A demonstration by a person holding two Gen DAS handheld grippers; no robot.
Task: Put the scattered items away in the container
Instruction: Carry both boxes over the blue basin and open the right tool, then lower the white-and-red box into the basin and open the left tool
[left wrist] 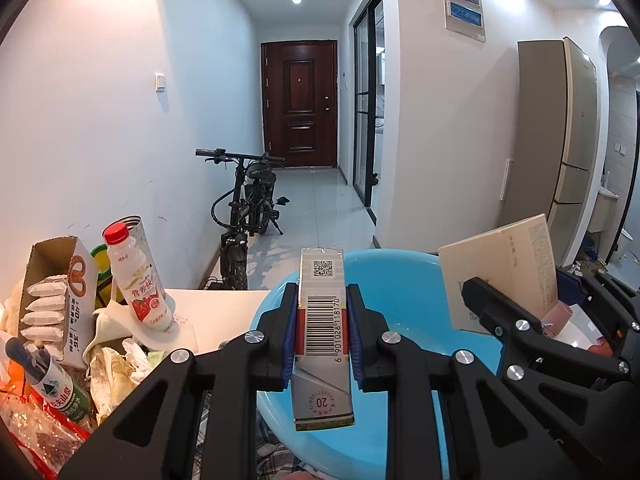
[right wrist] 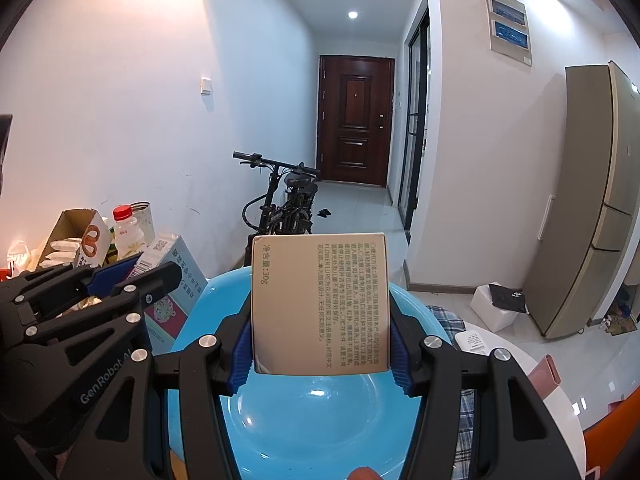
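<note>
One blue basin (left wrist: 400,276). Left hand-held gripper (left wrist: 322,332) pinches one cigarette pack (left wrist: 322,320); right hand-held gripper (right wrist: 320,344) pinches one beige box (right wrist: 320,304). Only the left view shows the water bottle (left wrist: 60,388) at 8 o'clock.

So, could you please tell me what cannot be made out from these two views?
- Left wrist view: the blue basin floor is mostly hidden by the cigarette pack and the gripper's fingers.
- Right wrist view: the beige box front face is turned away.
- Right wrist view: the small print on the box is too small to read.
</note>
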